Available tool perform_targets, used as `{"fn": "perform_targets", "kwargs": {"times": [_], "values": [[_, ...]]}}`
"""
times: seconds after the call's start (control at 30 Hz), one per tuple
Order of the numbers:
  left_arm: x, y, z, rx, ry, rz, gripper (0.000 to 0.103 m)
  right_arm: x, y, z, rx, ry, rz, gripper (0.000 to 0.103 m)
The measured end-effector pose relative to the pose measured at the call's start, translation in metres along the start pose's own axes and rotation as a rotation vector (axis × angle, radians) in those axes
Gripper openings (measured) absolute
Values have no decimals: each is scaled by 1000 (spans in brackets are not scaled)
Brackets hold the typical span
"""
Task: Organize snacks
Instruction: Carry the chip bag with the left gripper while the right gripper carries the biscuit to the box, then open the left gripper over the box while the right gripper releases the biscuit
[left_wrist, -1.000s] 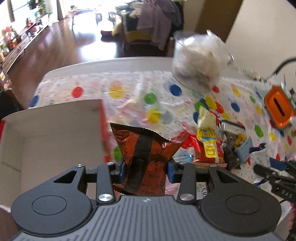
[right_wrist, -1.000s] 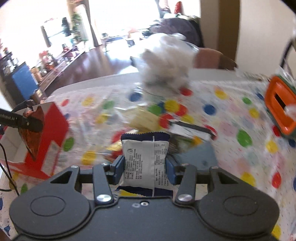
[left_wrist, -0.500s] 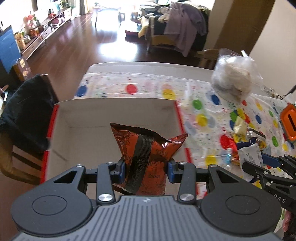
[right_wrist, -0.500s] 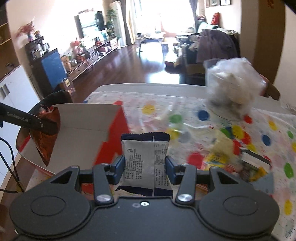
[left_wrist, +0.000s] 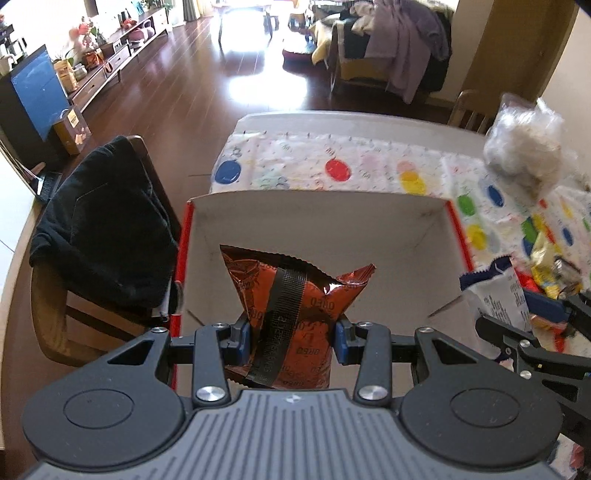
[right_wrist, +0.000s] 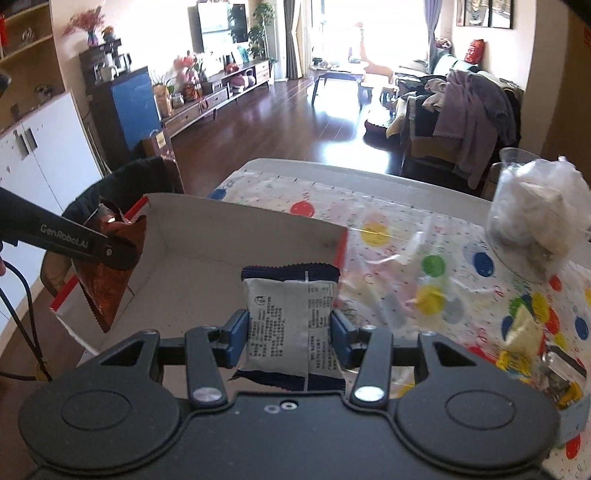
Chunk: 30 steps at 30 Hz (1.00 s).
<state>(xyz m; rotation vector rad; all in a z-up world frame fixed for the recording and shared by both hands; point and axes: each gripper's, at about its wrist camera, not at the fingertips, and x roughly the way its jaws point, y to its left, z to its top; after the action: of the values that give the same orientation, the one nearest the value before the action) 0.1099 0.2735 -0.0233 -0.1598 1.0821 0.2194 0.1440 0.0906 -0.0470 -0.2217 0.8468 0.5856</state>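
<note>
My left gripper (left_wrist: 290, 341) is shut on a reddish-brown Oreo packet (left_wrist: 295, 295), held over the open cardboard box (left_wrist: 317, 210) with red outer sides. The same packet (right_wrist: 107, 280) hangs at the box's left rim in the right wrist view. My right gripper (right_wrist: 290, 338) is shut on a white and navy snack packet (right_wrist: 291, 325), above the box (right_wrist: 221, 254) near its right wall. That packet (left_wrist: 495, 291) also shows at the right in the left wrist view.
A dotted tablecloth (right_wrist: 406, 229) covers the table. A clear bag of white stuff (right_wrist: 535, 210) stands at the back right. Loose snacks (right_wrist: 528, 339) lie to the right of the box. A chair with a black garment (left_wrist: 99, 229) stands left of the table.
Both grippers have carried their packets leftward from the snack pile to over the box. The grips are unchanged.
</note>
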Motion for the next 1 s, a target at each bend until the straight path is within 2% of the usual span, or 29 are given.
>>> {"fn": "perform_targets", "kwargs": {"times": [0.27,0.47,0.63,1.0], "values": [[40,9,4,43,90,50,40,43,32,5,-76,80,11,47],[57,3,1,92,117,71,40,65,43,0,-102,136,17,47],[71,-2,-3,118,152,72,40,78,49,-3,-106,177,25,47],[78,-8,-1,156,180,70,41,80,55,-6,-140,190,13,46]]}}
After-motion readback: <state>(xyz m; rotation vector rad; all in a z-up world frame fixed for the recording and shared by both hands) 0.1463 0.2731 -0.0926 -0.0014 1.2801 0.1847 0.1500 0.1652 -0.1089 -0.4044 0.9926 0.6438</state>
